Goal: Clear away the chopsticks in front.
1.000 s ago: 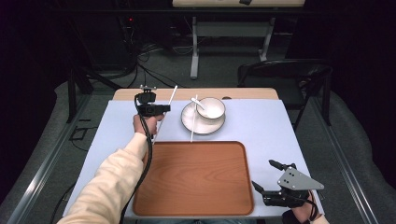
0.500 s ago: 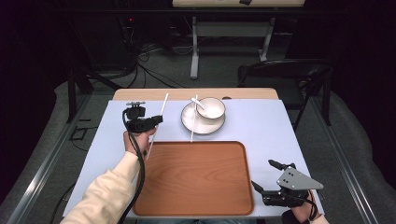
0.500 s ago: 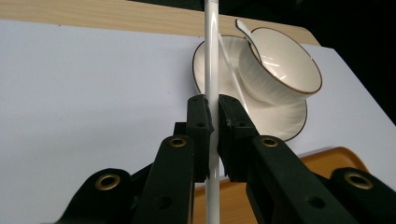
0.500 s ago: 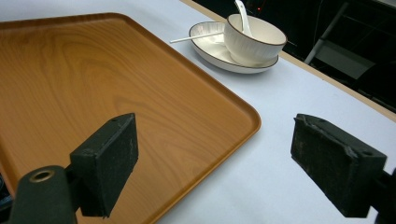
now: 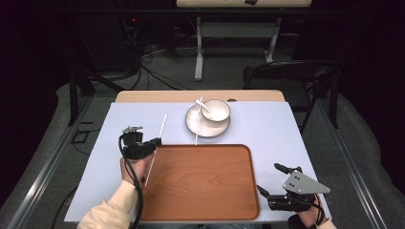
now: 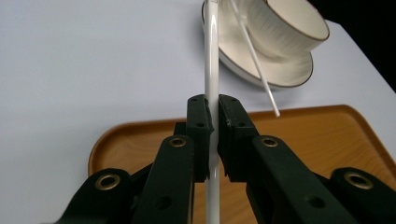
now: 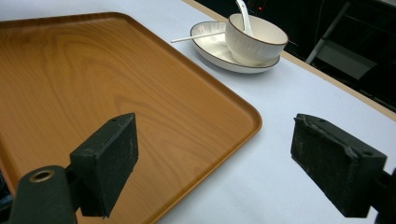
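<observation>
My left gripper is shut on a thin white chopstick at the tray's far left corner; in the left gripper view the pads pinch the chopstick about mid-length. The wooden tray lies near me. Behind it stands a white plate bearing a white bowl with a spoon. A second chopstick leans on the plate's left side. My right gripper rests open beside the tray's near right corner, nothing between its pads.
A pale blue mat covers the table. A black chair stands beyond the far right corner. Cables and a table frame lie on the floor behind.
My left gripper has carried the chopstick from beside the plate toward me and down to the tray's far left corner. The right gripper has stayed put.
</observation>
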### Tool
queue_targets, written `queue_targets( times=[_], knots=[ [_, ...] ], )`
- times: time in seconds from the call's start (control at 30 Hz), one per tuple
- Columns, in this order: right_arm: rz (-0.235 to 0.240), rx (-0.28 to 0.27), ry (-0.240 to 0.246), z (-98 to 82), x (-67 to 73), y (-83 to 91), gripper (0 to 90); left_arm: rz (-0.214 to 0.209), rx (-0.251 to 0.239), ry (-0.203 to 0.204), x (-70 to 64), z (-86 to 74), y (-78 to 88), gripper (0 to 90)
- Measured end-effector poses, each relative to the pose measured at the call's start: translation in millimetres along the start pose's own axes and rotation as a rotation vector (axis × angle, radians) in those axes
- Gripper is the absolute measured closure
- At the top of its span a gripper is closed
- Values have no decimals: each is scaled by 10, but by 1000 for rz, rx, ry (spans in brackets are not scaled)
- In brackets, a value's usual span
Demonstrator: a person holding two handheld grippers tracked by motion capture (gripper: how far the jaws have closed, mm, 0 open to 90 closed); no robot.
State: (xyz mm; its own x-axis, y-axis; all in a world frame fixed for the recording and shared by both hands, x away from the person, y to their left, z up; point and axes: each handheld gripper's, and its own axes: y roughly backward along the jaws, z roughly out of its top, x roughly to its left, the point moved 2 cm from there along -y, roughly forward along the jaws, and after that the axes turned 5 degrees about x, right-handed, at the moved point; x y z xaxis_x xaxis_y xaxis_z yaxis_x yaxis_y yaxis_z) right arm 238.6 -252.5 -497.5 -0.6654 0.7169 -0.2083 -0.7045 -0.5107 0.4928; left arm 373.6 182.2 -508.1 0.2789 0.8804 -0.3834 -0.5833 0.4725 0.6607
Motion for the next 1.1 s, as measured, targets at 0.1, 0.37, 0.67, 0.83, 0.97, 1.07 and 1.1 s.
queue_targets(
  times=[0.1, 0.37, 0.67, 0.83, 0.97, 1.07, 1.1],
  knots=[
    [-4, -1, -2, -1, -8, 2, 144, 7, 4, 10, 35, -80, 19, 838],
    [-4, -5, 0, 3, -2, 4, 144, 26, 4, 45, 91, -245, 145, 838],
    [-1, -3, -1, 6, -3, -8, 144, 83, 84, 73, 145, -495, 84, 837],
    [-1, -3, 1, 7, 1, -3, 144, 94, 114, 81, 148, -574, 37, 838],
    [-2, -4, -1, 7, -3, -5, 144, 118, 132, 71, 138, -622, 3, 837],
    [-1, -3, 2, 6, -1, -4, 144, 131, 152, 68, 150, -640, -13, 837],
    [-1, -3, 2, 6, -1, -4, 144, 131, 152, 68, 150, -640, -13, 837]
  ],
)
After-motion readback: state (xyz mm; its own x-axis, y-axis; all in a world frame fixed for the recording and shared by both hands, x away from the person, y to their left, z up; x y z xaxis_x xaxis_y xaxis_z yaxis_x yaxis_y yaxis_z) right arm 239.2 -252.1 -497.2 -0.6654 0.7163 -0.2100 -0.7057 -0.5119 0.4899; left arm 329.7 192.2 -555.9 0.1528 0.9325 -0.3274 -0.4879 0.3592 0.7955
